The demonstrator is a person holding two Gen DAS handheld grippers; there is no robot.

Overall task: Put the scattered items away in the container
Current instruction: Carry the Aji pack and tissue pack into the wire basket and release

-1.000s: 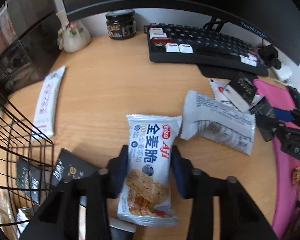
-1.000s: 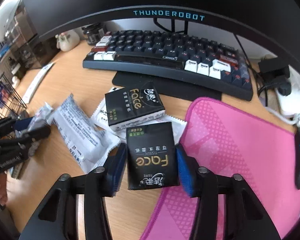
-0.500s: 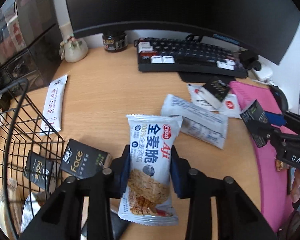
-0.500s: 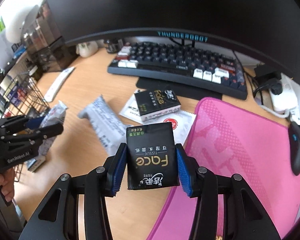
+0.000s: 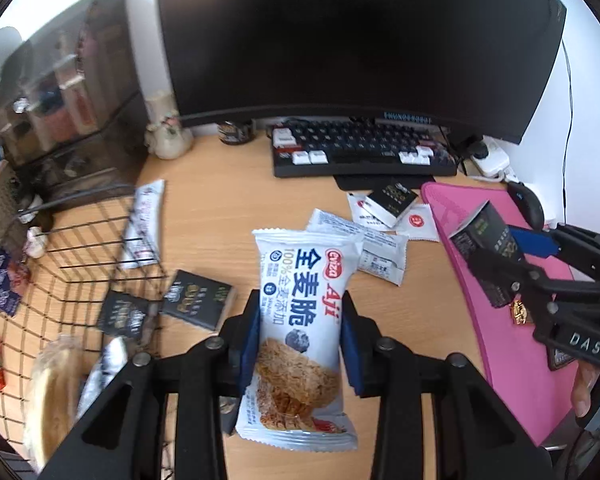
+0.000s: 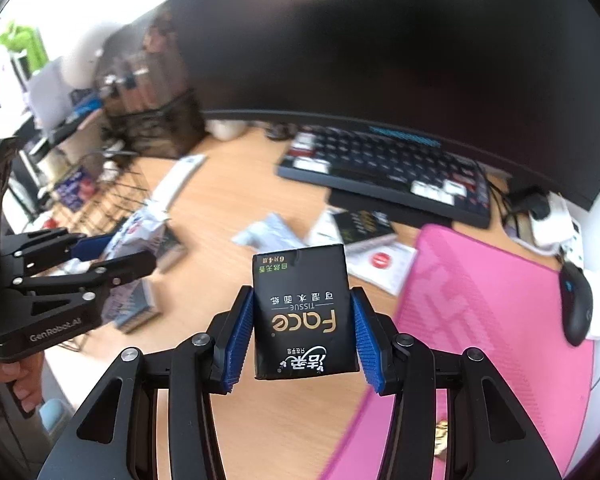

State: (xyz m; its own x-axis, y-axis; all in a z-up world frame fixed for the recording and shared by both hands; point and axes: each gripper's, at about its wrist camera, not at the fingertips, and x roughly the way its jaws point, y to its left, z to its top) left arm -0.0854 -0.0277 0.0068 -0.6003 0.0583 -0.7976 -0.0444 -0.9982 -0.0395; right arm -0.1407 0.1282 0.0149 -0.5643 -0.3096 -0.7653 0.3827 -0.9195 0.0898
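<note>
While both hands are working at once, items are heading for the wire basket (image 5: 80,248) at far left, w/ tissue packs and snacks already lying in it. Next over, the left gripper (image 5: 300,344) is clamping a wholewheat cracker packet (image 5: 304,320) across its middle, held clear above the desk (image 5: 228,200), prob. so it can drop straight in. Further right, loose sachets (image 5: 364,240) are waiting on the desk. Rightmost, the right gripper (image 6: 302,336) is pinching a black tissue pack (image 6: 304,320) by its sides. Only the left view is showing the basket's contents; the right view is blurring them.
</note>
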